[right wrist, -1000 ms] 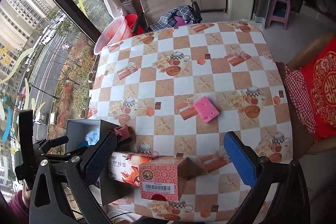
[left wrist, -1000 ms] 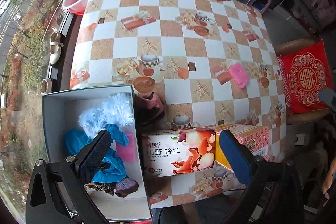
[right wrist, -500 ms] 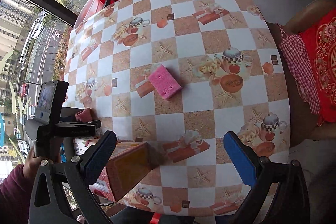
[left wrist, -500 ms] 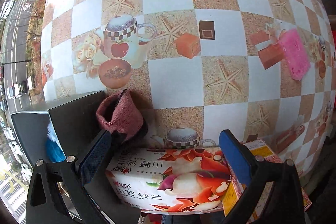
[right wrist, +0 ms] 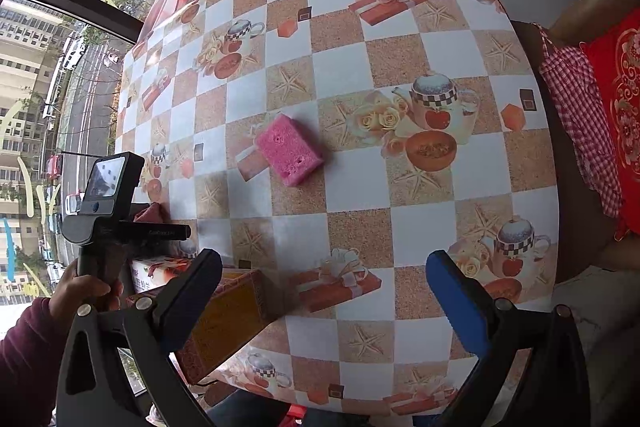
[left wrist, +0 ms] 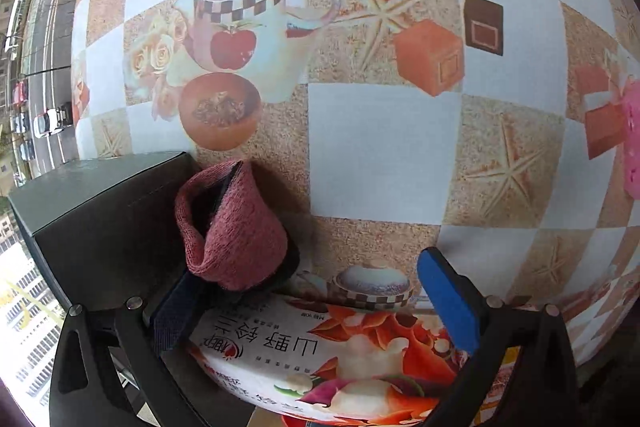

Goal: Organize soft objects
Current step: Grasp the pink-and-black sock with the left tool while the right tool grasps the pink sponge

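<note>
A dark red knitted sock (left wrist: pixel 232 227) lies on the table against the outside of the grey box (left wrist: pixel 100 227), just ahead of my left gripper (left wrist: pixel 316 307), which is open with its left pad close under the sock. A pink sponge (right wrist: pixel 289 155) lies in the middle of the table; its edge shows in the left wrist view (left wrist: pixel 632 139). My right gripper (right wrist: pixel 324 299) is open and empty, well short of the sponge. The right view shows the sock (right wrist: pixel 152 213) past the left gripper's body.
A flowered tissue pack (left wrist: pixel 332 355) lies below the left gripper, next to a pink-orange carton (right wrist: pixel 224 323). The checked tablecloth (right wrist: pixel 400 67) covers the table. A chair with a red cushion (right wrist: pixel 616 99) stands at the right. A window runs along the left.
My left gripper has dropped and moved forward from above the box to close beside the sock. My right gripper has moved forward toward the sponge. Both stay open.
</note>
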